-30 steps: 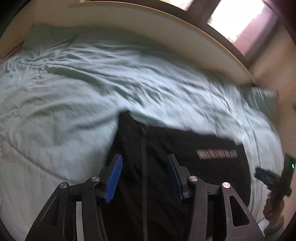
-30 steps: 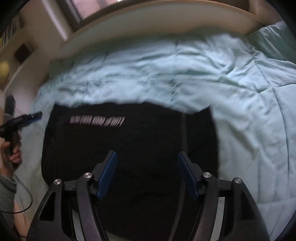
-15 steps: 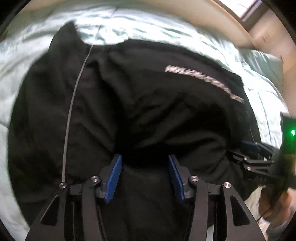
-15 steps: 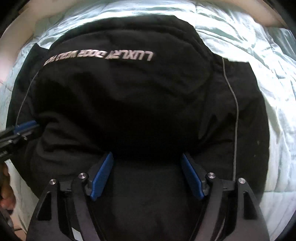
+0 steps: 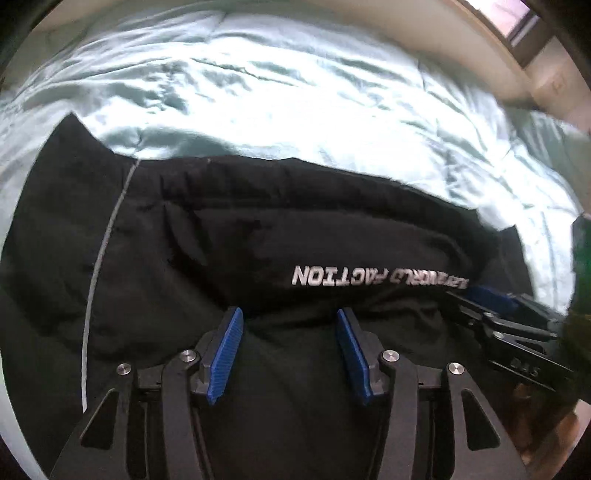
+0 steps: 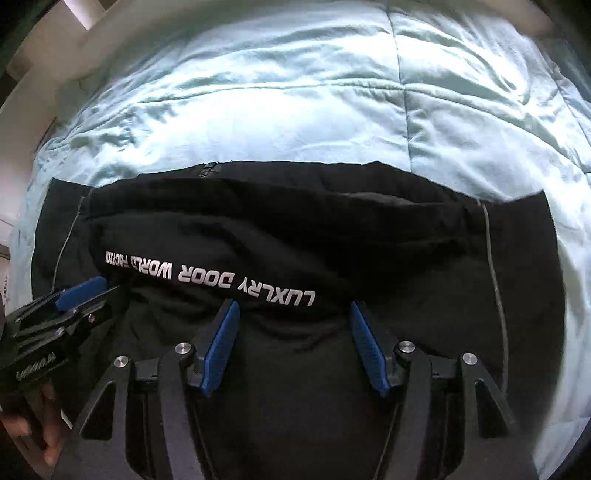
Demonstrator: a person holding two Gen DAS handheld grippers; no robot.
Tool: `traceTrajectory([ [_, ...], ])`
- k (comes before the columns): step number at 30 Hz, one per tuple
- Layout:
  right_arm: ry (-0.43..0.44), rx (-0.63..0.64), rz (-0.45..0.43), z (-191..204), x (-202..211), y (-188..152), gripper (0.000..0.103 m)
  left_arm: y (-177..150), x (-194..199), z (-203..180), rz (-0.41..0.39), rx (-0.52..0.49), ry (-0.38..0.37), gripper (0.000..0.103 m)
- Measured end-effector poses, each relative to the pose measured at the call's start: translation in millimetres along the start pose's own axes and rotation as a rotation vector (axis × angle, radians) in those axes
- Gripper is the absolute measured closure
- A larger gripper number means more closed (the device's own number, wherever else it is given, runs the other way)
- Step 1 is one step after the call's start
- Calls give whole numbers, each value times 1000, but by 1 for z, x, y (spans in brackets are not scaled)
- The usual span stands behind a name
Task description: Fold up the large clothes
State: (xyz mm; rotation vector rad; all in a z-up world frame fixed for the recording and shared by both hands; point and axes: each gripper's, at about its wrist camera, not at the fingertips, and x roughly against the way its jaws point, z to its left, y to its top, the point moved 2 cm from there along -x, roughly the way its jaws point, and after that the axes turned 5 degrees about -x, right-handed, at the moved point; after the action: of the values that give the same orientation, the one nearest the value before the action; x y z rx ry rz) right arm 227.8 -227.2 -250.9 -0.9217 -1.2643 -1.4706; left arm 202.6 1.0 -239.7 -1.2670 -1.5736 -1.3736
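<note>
A black jacket [image 5: 258,236] with white lettering and thin grey piping lies folded on a pale green quilt; it also fills the right wrist view [image 6: 332,236]. My left gripper [image 5: 288,317] is open, its blue pads low over the near fold of the jacket. My right gripper [image 6: 293,310] is open too, just below the lettering. Each gripper shows in the other's view: the right one at the right edge [image 5: 495,306], the left one at the left edge [image 6: 79,295]. Whether the pads touch the cloth is unclear.
The pale green quilt [image 5: 295,92] covers the bed beyond the jacket [image 6: 295,92]. A light wooden bed frame [image 5: 461,40] curves along the far side, with a window [image 5: 517,18] behind it. A hand [image 6: 33,435] holds the left gripper.
The jacket has gone from spread flat to folded over towards me, with the lettering now near the grippers. Both grippers have come down close over the jacket and stay open.
</note>
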Motion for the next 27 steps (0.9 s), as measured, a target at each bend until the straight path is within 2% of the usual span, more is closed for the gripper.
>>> traceTrajectory([
  [3, 7, -3, -14, 0, 10, -4, 38, -3, 8, -2, -6, -2, 2, 47],
  [5, 57, -12, -54, -3, 36, -13, 38, -10, 28, -3, -39, -10, -31, 47],
  [7, 106, 0, -84, -5, 62, -30, 38, -29, 57, 0, -67, -16, -61, 47],
  [9, 106, 24, -101, -8, 87, -56, 38, -47, 78, 2, -90, -18, -63, 47],
  [12, 103, 18, -64, -11, 97, -90, 38, -86, 104, 15, -110, 21, -56, 47],
  [14, 62, 20, -17, -16, 86, -109, 39, -105, 102, 26, -75, 58, -38, 46],
  [16, 35, -3, 19, -20, 69, -119, 39, -123, 81, 40, 14, 97, -59, 46],
  [20, 53, -36, 23, -23, 74, -114, 38, -123, 87, 44, -10, 109, -72, 46],
  [23, 80, -62, -15, -33, 99, -117, 38, -122, 117, 43, -70, 81, -59, 46],
  [27, 55, -100, -41, -52, 125, -130, 38, -131, 152, 57, -123, 81, -24, 46],
])
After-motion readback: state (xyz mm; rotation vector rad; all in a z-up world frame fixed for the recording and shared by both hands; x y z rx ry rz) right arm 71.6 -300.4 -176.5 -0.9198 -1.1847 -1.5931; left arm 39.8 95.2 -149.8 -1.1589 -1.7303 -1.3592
